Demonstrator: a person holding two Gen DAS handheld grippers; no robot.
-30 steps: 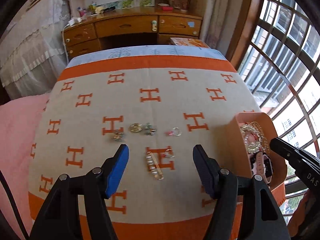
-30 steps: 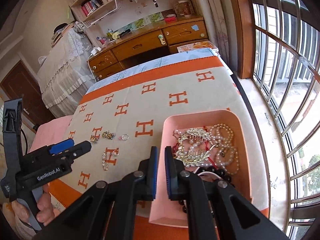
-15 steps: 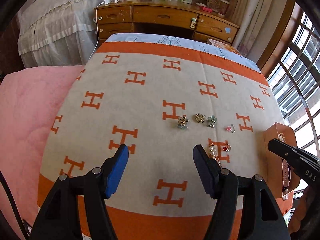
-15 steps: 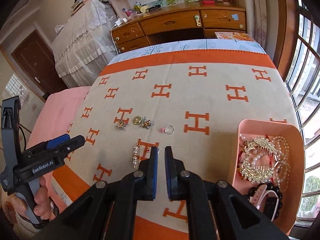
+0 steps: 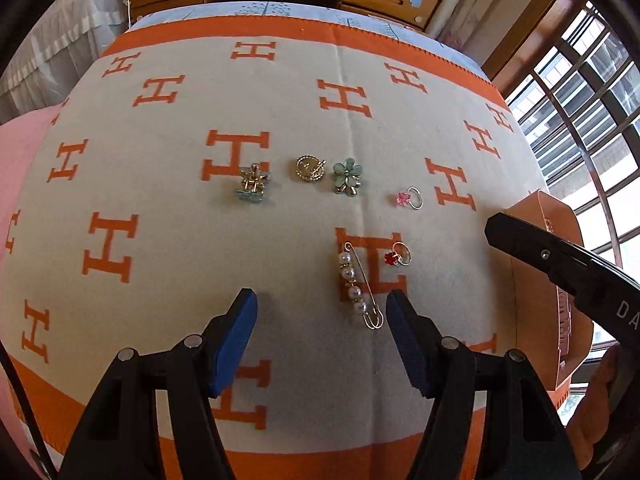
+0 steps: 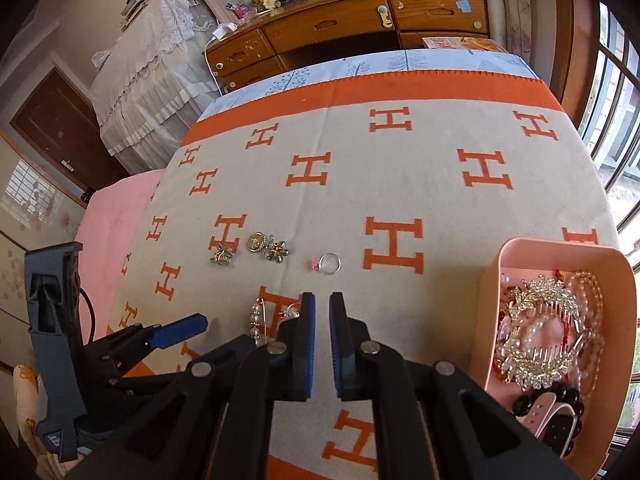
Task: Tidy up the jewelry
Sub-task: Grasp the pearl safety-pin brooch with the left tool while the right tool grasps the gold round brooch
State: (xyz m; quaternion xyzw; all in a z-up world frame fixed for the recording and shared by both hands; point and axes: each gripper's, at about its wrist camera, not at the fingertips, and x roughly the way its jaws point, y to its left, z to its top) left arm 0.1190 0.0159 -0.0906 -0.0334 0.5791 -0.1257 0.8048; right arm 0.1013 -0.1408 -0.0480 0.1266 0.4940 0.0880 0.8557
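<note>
Loose jewelry lies on the H-patterned blanket (image 5: pixel 168 216): a pearl pin (image 5: pixel 357 286), a red-stone ring (image 5: pixel 396 256), a pink-stone ring (image 5: pixel 410 198), a teal flower brooch (image 5: pixel 347 176), a round gold brooch (image 5: pixel 309 168) and a blue-gold brooch (image 5: pixel 252 184). My left gripper (image 5: pixel 320 308) hangs open low over the blanket, with the pearl pin just inside its right finger. My right gripper (image 6: pixel 322 300) is shut and empty, above the blanket near the pink-stone ring (image 6: pixel 328 263); its left finger half hides the red ring (image 6: pixel 290 312). The pink tray (image 6: pixel 492 320) holds a crystal comb (image 6: pixel 536 328), bead strands and a watch.
A wooden desk (image 6: pixel 340 24) stands beyond the bed's far end. Barred windows (image 5: pixel 580 92) run along the right. Pink bedding (image 6: pixel 116 216) lies left of the blanket, whose orange border (image 5: pixel 320 464) marks the near edge. A hand holds the left gripper (image 6: pixel 204 338).
My left gripper has dropped closer to the blanket and the pearl pin now sits by its right finger. My right gripper has swung left from the tray to over the blanket, still shut.
</note>
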